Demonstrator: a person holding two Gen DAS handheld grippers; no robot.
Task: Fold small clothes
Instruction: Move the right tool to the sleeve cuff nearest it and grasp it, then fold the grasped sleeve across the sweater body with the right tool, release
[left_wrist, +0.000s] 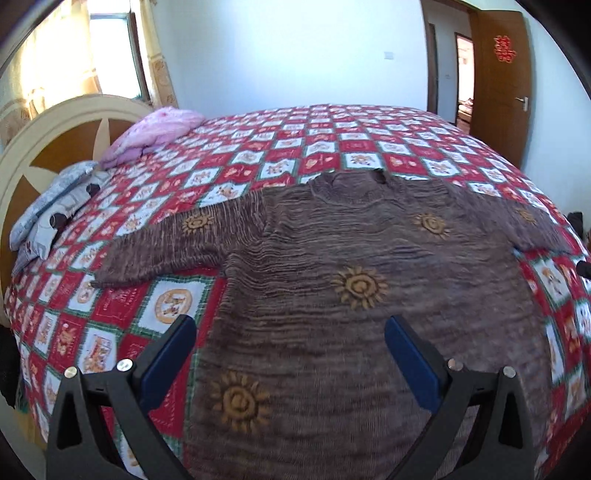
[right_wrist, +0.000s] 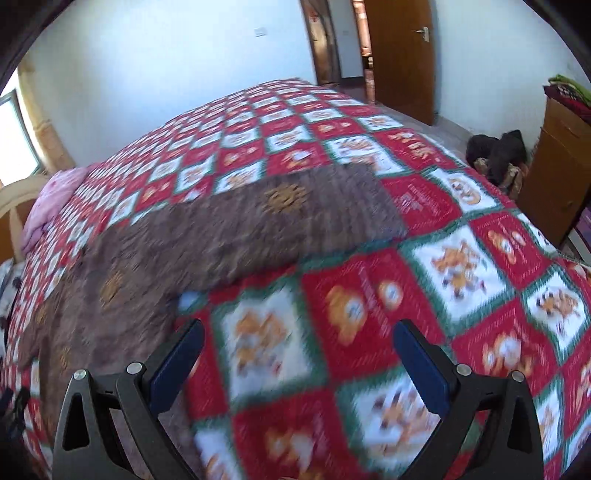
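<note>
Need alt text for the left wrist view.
A brown sweater with sun motifs lies flat, sleeves out, on a red checked quilt. The open left gripper hovers above its hem. Pillows sit by the headboard.

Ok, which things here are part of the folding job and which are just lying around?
For the job:
brown sweater, spread flat on the bed
left hand-held gripper, open
right hand-held gripper, open

Just lying about:
pink quilt
grey pillows
dark bundle on the floor
checked bedspread
</note>
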